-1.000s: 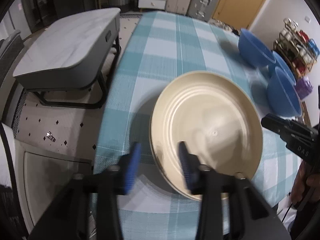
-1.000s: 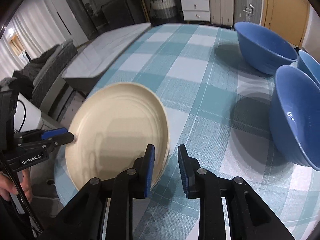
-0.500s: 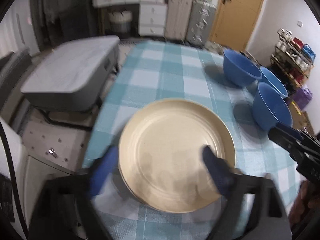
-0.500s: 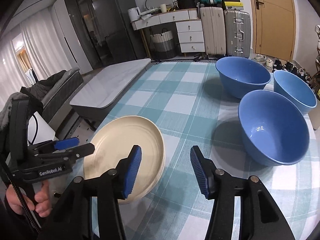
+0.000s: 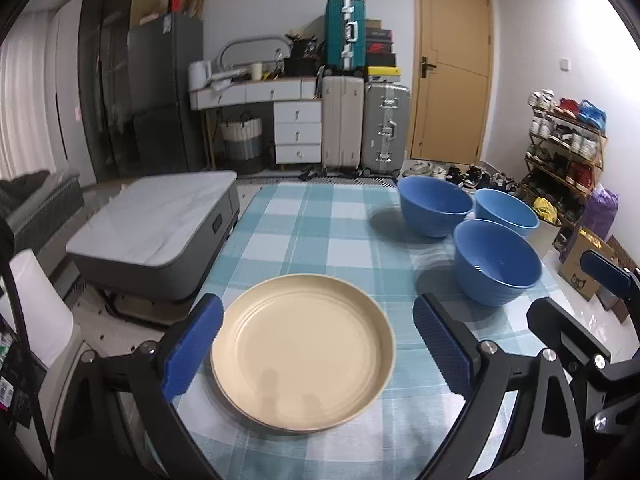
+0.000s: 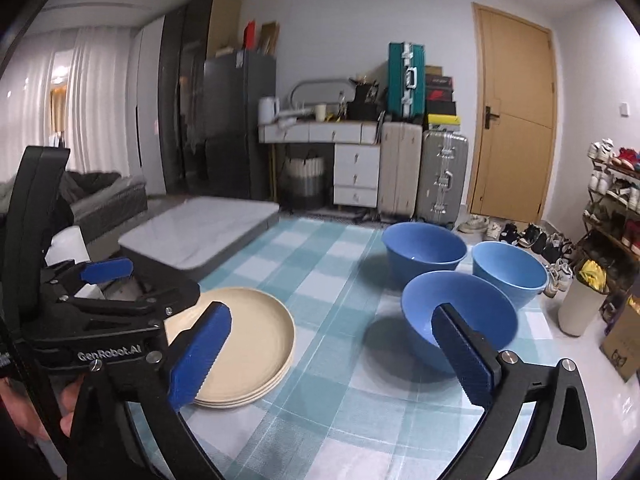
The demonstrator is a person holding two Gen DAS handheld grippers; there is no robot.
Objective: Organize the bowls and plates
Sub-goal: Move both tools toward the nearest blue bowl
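A stack of cream plates (image 5: 302, 354) lies on the near left of the checked table; it also shows in the right wrist view (image 6: 248, 344). Three blue bowls stand apart at the right: the nearest bowl (image 5: 497, 267) (image 6: 460, 326), a far left bowl (image 5: 434, 205) (image 6: 424, 250) and a far right bowl (image 5: 506, 211) (image 6: 509, 272). My left gripper (image 5: 318, 354) is open and empty, raised above the plates. My right gripper (image 6: 334, 360) is open and empty, raised between the plates and the nearest bowl.
The teal checked tablecloth (image 5: 320, 232) covers the table. A low grey table (image 5: 152, 220) stands left of it. Suitcases (image 5: 366, 128), drawers and a door are behind. A shoe rack (image 5: 568, 152) and a cardboard box (image 5: 584, 264) are on the right.
Both grippers opened wide, let go of the cream plate and drew back and up. The plate now rests on the stack.
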